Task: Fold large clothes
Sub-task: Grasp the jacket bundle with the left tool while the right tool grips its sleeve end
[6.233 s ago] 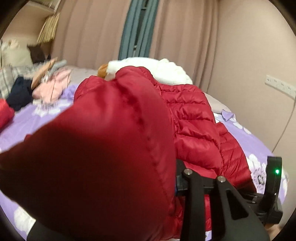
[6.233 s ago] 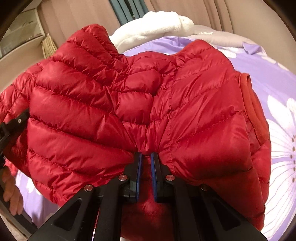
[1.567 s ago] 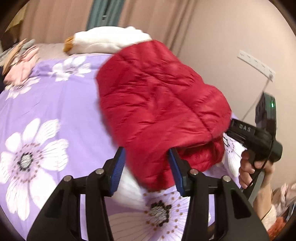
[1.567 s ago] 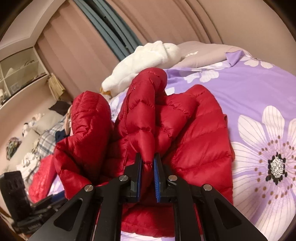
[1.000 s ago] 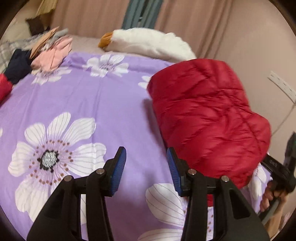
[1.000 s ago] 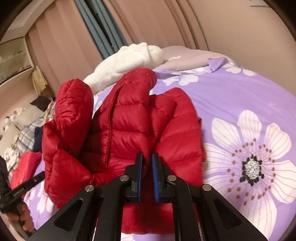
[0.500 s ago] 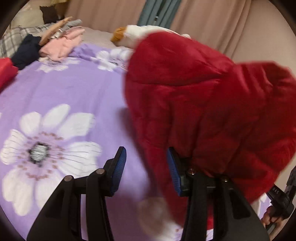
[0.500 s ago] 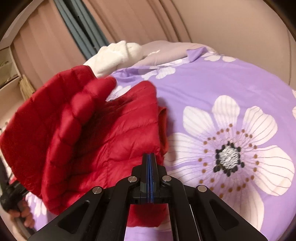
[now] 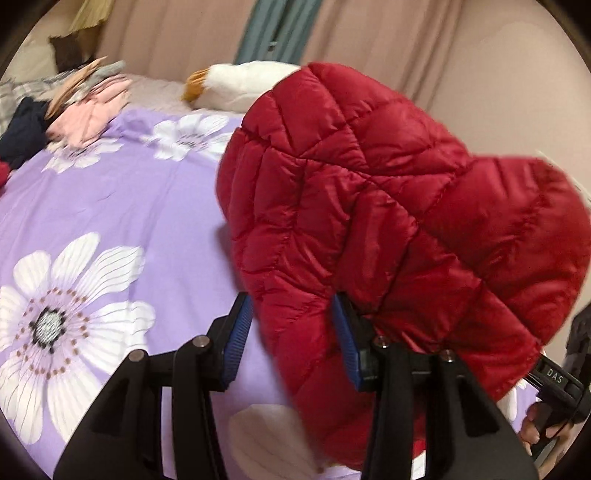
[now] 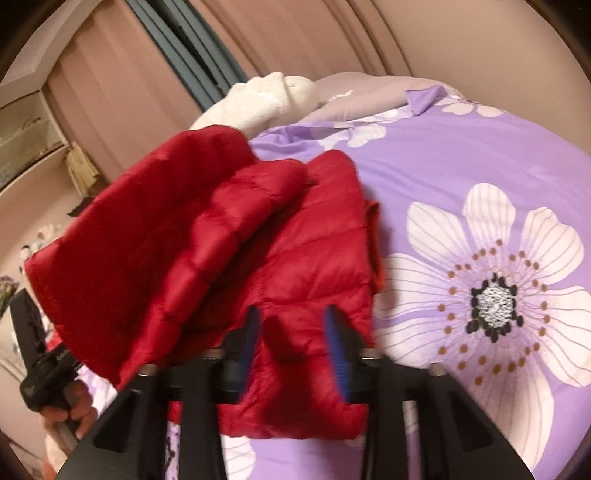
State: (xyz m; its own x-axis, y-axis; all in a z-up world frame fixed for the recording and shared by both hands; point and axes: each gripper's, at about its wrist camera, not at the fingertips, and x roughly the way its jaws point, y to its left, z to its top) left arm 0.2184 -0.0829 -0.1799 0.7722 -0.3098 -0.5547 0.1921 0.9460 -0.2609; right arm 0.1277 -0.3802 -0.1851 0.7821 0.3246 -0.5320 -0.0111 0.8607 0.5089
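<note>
The red down jacket (image 10: 229, 258) lies bunched on the purple floral bed (image 10: 461, 155). Left gripper (image 9: 291, 332) fingers are spread, jacket fabric loose between them. Right gripper (image 10: 291, 343) fingers are released over its hem.

The bed (image 9: 122, 199) has a purple cover with big white flowers. On it lie a red quilted jacket (image 10: 314, 266), a white plush toy (image 9: 243, 86) near the curtains, and pink clothes (image 9: 90, 110) beside dark clothes (image 9: 24, 127) at the far left.

bedroom | floral bedsheet (image 9: 122, 192) | curtains (image 9: 177, 33) | clothes pile (image 9: 74, 107)
</note>
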